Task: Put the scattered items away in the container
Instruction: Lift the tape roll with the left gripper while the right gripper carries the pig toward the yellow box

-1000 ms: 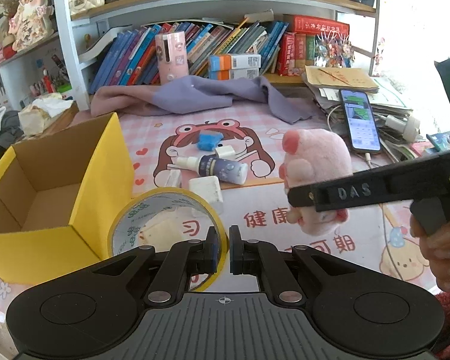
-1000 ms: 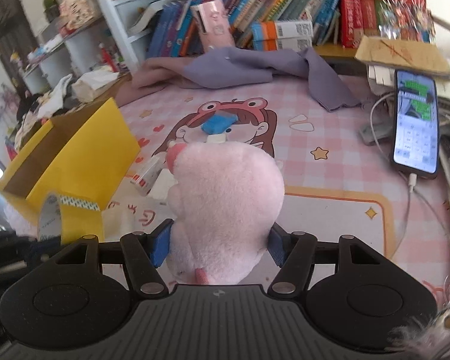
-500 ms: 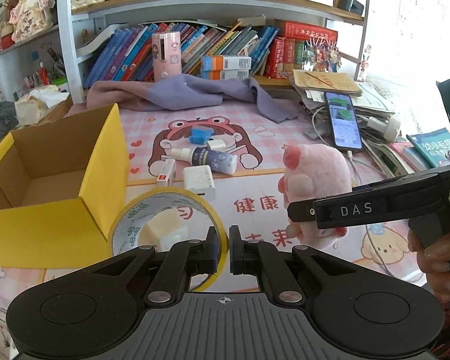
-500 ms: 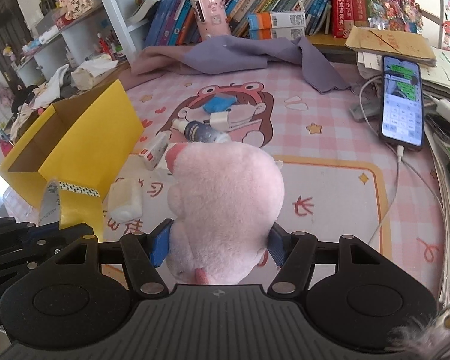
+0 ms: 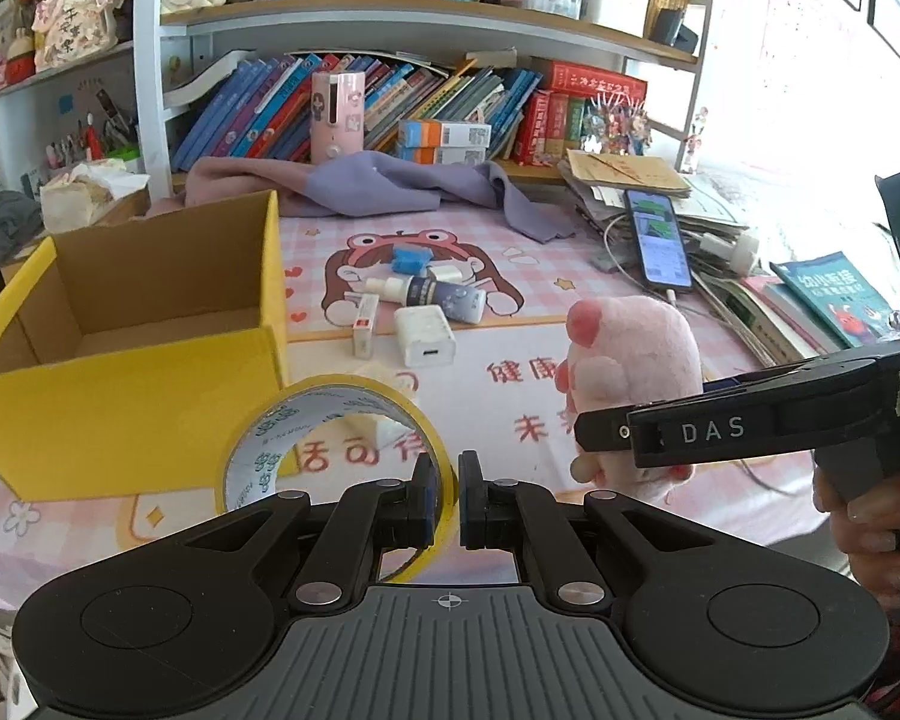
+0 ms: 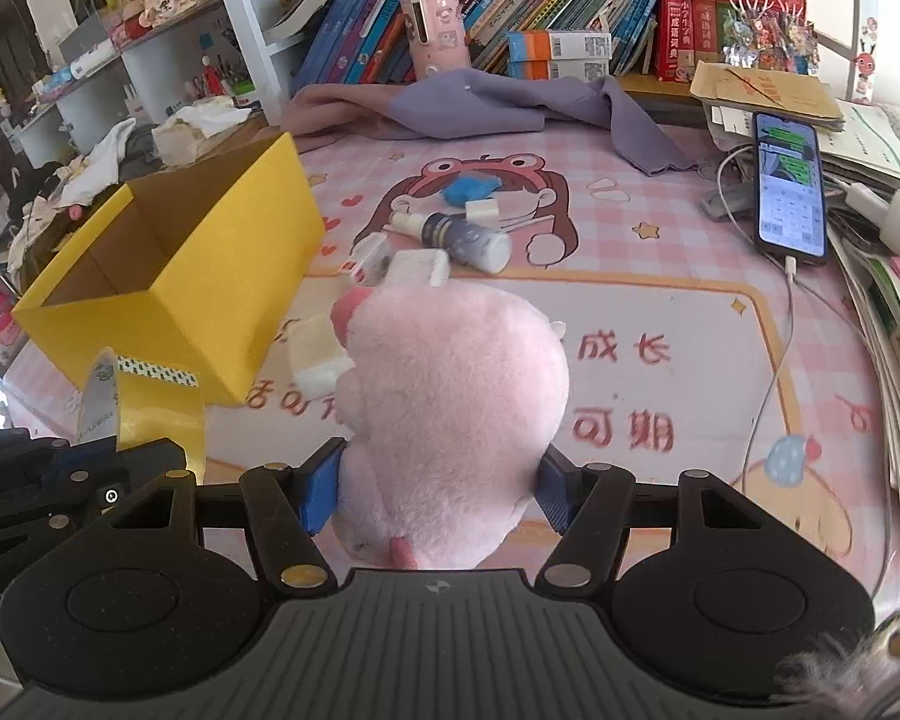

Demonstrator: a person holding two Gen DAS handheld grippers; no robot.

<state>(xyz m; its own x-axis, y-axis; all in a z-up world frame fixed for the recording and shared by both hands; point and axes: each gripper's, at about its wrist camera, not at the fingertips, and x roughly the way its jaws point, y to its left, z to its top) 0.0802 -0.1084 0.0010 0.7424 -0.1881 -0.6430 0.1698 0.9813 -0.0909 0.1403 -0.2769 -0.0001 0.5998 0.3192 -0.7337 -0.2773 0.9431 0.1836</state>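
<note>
My left gripper [image 5: 447, 483] is shut on the rim of a yellow tape roll [image 5: 306, 438], held upright above the pink mat; the tape roll [image 6: 120, 402] also shows at the left of the right wrist view. My right gripper [image 6: 435, 483] is shut on a pink plush toy [image 6: 456, 414], whose sides its blue pads squeeze; the pink plush toy [image 5: 630, 354] hangs to the right of the tape. The open yellow cardboard box [image 5: 120, 414] stands empty at the left, and this yellow box [image 6: 222, 276] lies just beyond the tape. A spray bottle [image 6: 462, 234], a white charger [image 6: 417, 267], a small red-and-white box [image 6: 369, 255], a blue item [image 6: 468, 189] and a white block [image 6: 315, 354] lie scattered on the mat.
A purple cloth [image 6: 480, 102] lies at the back under the bookshelf [image 5: 390, 12]. A phone [image 6: 789, 192] on a cable rests on stacked papers and books at the right edge. A person's hand [image 5: 870, 510] grips the right tool's handle. Cluttered shelves stand to the left.
Both grippers have pulled back from the mat together, so the box and scattered items look farther away. The tape and the plush stay gripped.
</note>
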